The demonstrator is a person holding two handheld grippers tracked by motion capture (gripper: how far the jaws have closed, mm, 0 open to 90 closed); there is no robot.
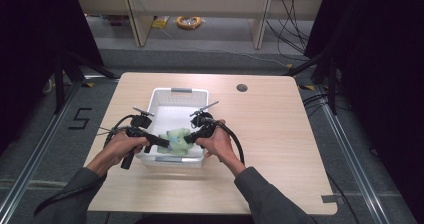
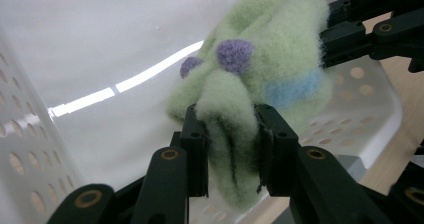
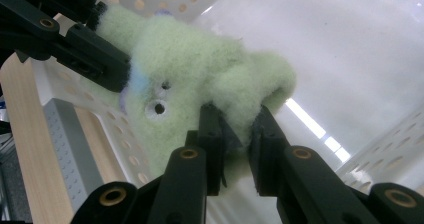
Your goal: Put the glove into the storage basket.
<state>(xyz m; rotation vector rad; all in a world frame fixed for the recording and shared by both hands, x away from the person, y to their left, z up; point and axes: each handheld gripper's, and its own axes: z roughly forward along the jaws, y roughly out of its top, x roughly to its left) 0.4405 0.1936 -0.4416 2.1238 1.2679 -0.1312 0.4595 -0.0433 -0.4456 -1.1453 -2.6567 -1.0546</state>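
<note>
Hanging between the two tools, a fuzzy green sock [image 1: 176, 140] with purple dots and a blue patch sits just above the near end of the white perforated basket [image 1: 172, 97], over its near wall. The left gripper [image 2: 231, 134] pinches one bunched fold of it, jaws pressed into the fleece; the right gripper [image 3: 235, 129] nips the opposite end the same way. Holding both ends likely keeps the soft fabric from sagging or slipping while it is carried across the rim. The basket rests near the middle of the wooden table [image 1: 280, 149], its floor bare beyond the sock.
</note>
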